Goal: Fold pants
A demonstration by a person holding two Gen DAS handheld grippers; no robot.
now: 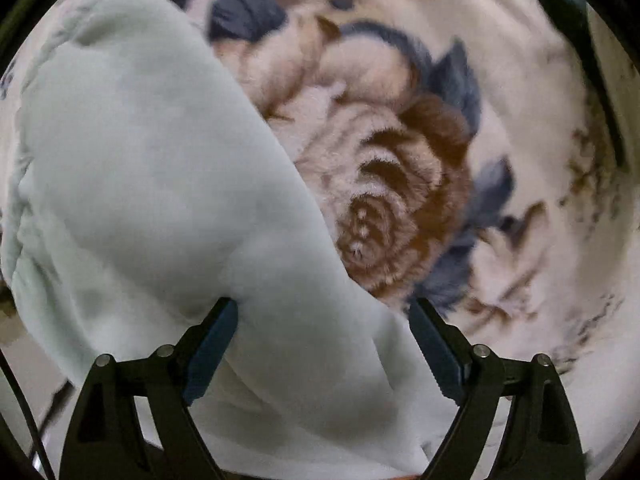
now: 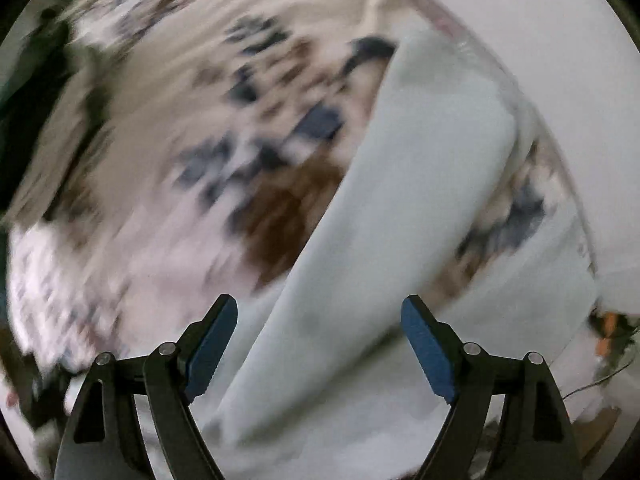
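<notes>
The pants (image 1: 160, 184) are pale mint-white fabric lying on a floral blanket (image 1: 400, 168). In the left wrist view they fill the left half and run down between the fingers. My left gripper (image 1: 324, 312) is open, its blue pads on either side of the cloth without pinching it. In the right wrist view, which is motion-blurred, a long band of the pants (image 2: 400, 208) runs from the upper right down between the fingers. My right gripper (image 2: 320, 308) is open over that cloth.
The blanket (image 2: 180, 140) has brown roses and dark blue leaves on cream. A dark object (image 1: 576, 28) lies at the blanket's far right edge. Orange items and a thin cable (image 2: 608, 336) sit at the right edge of the right wrist view.
</notes>
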